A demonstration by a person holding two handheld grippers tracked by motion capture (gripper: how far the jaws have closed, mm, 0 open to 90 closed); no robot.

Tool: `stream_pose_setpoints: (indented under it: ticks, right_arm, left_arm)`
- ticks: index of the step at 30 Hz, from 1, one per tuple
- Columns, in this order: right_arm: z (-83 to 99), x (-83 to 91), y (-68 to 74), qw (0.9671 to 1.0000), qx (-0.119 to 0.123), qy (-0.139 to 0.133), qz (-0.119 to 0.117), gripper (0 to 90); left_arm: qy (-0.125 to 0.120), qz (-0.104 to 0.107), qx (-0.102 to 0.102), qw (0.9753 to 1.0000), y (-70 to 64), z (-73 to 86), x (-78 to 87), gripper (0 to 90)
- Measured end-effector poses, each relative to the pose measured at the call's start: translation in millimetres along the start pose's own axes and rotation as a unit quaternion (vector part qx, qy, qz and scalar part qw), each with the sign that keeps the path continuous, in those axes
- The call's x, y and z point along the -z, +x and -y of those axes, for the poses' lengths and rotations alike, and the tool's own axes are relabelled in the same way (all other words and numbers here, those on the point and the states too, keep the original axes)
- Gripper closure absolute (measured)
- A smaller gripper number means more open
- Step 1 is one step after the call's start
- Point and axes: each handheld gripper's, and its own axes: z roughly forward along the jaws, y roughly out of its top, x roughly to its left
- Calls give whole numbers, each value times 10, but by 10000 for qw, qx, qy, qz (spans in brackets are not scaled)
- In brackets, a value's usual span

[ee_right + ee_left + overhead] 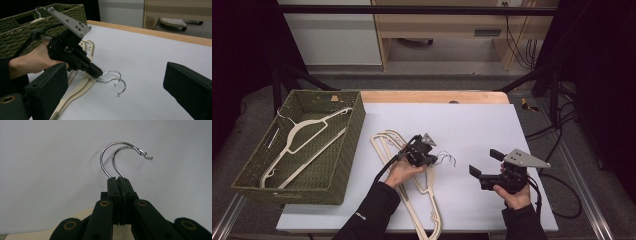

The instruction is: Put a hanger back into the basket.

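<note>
Necks of the two cream hangers (pixel 424 200) get lost between the left gripper (pixel 119 180) jaws, which are clamped tight right where the thin chrome hooks (pixel 117 157) start, around the middle of the high view on the matte white table (pixel 472 125). Right gripper (pixel 484 165), lower right, is spread wide and holding nothing. Woven green basket (pixel 347 150) at left has another hanger (pixel 297 140) in it.

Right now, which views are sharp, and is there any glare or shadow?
Left gripper view: chrome hooks sharp with small highlights, jaws soft. Right gripper view: own jaws blurred, left gripper crisp. High view: evenly lit white table, dark surroundings.
</note>
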Motion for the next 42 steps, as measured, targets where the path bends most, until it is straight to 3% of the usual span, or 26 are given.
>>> stream_pose_setpoints:
  ticks: [4,8,14,18,29,38,42]
  right_arm:
    - [27,-84,65,9999,-32,98,-106,69]
    - [62,-197,153,9993,-19,249,-277,77]
    - [111,-379,302,9976,-28,454,-519,90]
    - [135,-487,394,9968,-7,580,-555,94]
    - [181,-809,592,9930,-313,848,-759,167]
    - [264,-1103,758,9863,-432,1272,-955,357]
    - [284,-1178,762,9840,-673,1342,-961,480]
  left_arm:
    - [-272,-144,-44,9995,-80,-29,156,889]
    - [-336,-321,-225,9987,-149,-37,300,889]
    - [-582,-365,-175,9975,-200,-7,429,889]
    - [-686,-401,-197,9966,-225,11,499,889]
    - [-844,-479,-235,9950,-257,37,649,888]
    - [-924,-458,-228,9944,-262,60,709,888]
    - [-957,-432,-198,9943,-268,72,725,888]
